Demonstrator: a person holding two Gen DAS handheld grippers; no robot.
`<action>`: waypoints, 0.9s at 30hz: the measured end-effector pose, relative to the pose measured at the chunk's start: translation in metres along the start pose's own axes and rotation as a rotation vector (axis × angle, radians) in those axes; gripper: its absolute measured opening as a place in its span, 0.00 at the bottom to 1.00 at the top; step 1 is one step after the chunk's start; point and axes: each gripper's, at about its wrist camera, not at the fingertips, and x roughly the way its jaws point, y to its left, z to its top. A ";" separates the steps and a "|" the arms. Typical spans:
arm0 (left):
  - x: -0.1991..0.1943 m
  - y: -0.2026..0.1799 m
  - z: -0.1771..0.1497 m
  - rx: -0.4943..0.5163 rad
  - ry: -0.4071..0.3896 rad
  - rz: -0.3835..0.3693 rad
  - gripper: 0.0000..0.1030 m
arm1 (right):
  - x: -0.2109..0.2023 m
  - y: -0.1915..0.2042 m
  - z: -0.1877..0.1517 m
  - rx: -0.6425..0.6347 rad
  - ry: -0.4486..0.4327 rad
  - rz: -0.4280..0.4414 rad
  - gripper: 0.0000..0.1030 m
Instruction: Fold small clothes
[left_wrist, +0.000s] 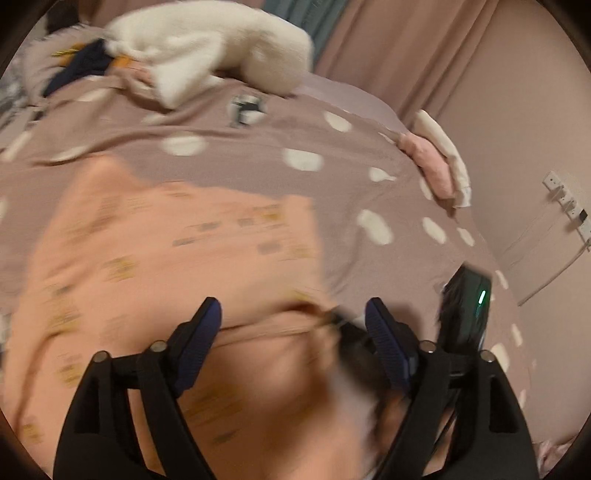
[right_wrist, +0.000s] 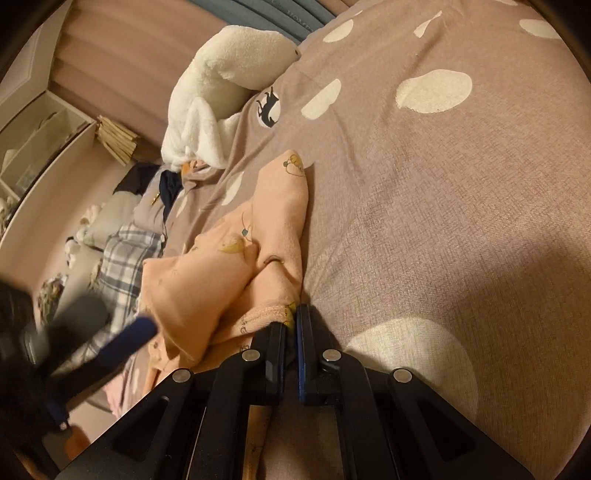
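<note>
A small peach garment (left_wrist: 166, 258) with little yellow prints lies rumpled on the dotted mauve bed cover (left_wrist: 258, 155). In the left wrist view my left gripper (left_wrist: 293, 314) hovers over its near part, blurred, its blue pads wide apart and pressing on nothing. In the right wrist view my right gripper (right_wrist: 291, 314) is shut on the ribbed edge of the peach garment (right_wrist: 221, 273), which runs away from the jaws in a bunched fold. The left gripper (right_wrist: 129, 332) shows there as a blurred blue finger at the lower left. The right gripper's black body (left_wrist: 465, 306) with a green light sits to the right.
A white fluffy blanket (right_wrist: 221, 74) lies at the far end of the bed cover (right_wrist: 443, 184). Dark and plaid clothes (right_wrist: 125, 251) are heaped beside it. Folded pink and cream pieces (left_wrist: 436, 162) rest at the bed's right edge, near a wall with sockets (left_wrist: 565, 199).
</note>
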 end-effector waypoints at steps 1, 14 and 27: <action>-0.009 0.011 -0.005 -0.004 -0.011 0.018 0.84 | 0.000 0.000 0.000 -0.001 0.000 -0.002 0.01; -0.017 0.131 -0.037 -0.392 0.006 -0.159 0.89 | 0.001 -0.001 0.000 0.005 -0.008 0.020 0.01; -0.012 0.212 0.003 -0.874 -0.153 -0.277 0.89 | 0.003 -0.002 0.001 -0.018 -0.001 0.035 0.01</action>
